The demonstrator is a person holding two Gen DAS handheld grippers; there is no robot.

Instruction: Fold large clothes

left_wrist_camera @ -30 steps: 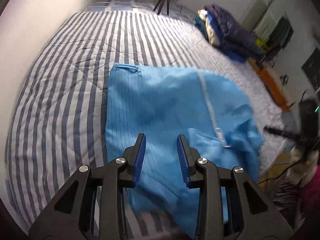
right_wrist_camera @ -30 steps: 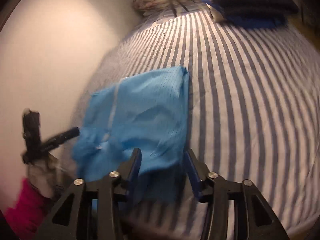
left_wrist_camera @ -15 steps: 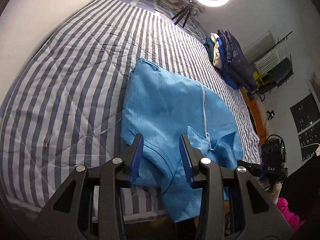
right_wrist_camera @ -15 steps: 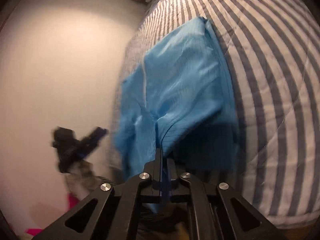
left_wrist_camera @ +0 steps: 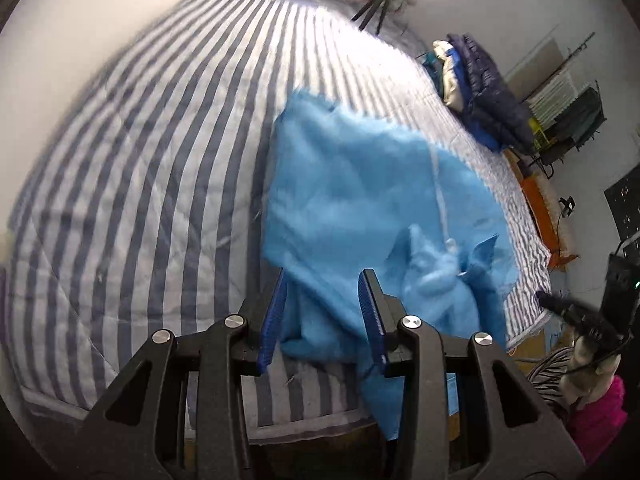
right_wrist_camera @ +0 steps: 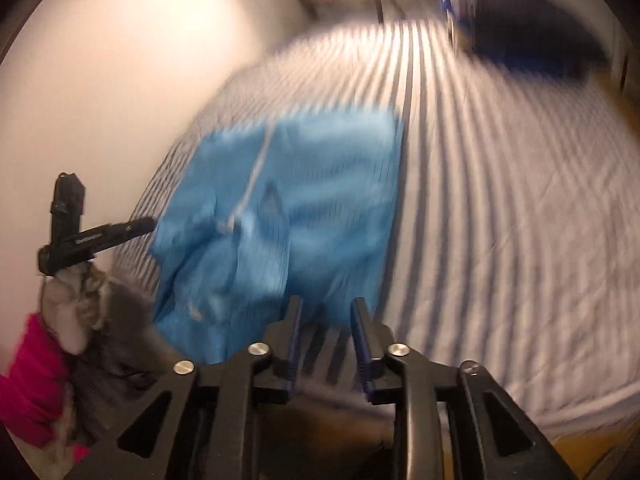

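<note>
Blue garment (left_wrist_camera: 360,200) lying on the striped bedspread (left_wrist_camera: 140,168), centre of the left wrist view, its near hem slumped over the bed's front edge at lower centre; the collar and zip area is bunched at centre right.

Right gripper (right_wrist_camera: 326,320), lower centre of its own view: half a second earlier its jaws were pinched together on a fold of the blue cloth; they have just been opening and now stand apart with nothing between them, only stripes showing through the gap. The garment (right_wrist_camera: 288,216) rests just beyond its tips.

Left gripper (left_wrist_camera: 322,308), lower centre: jaws apart, the garment's lower left corner seen between the pads but not visibly pressed.

Reading: the cloth appears released after a short pull, so this looks like a straightening pass. The folding proper seems not yet begun, and the crumpled collar likely still wants smoothing.
</note>
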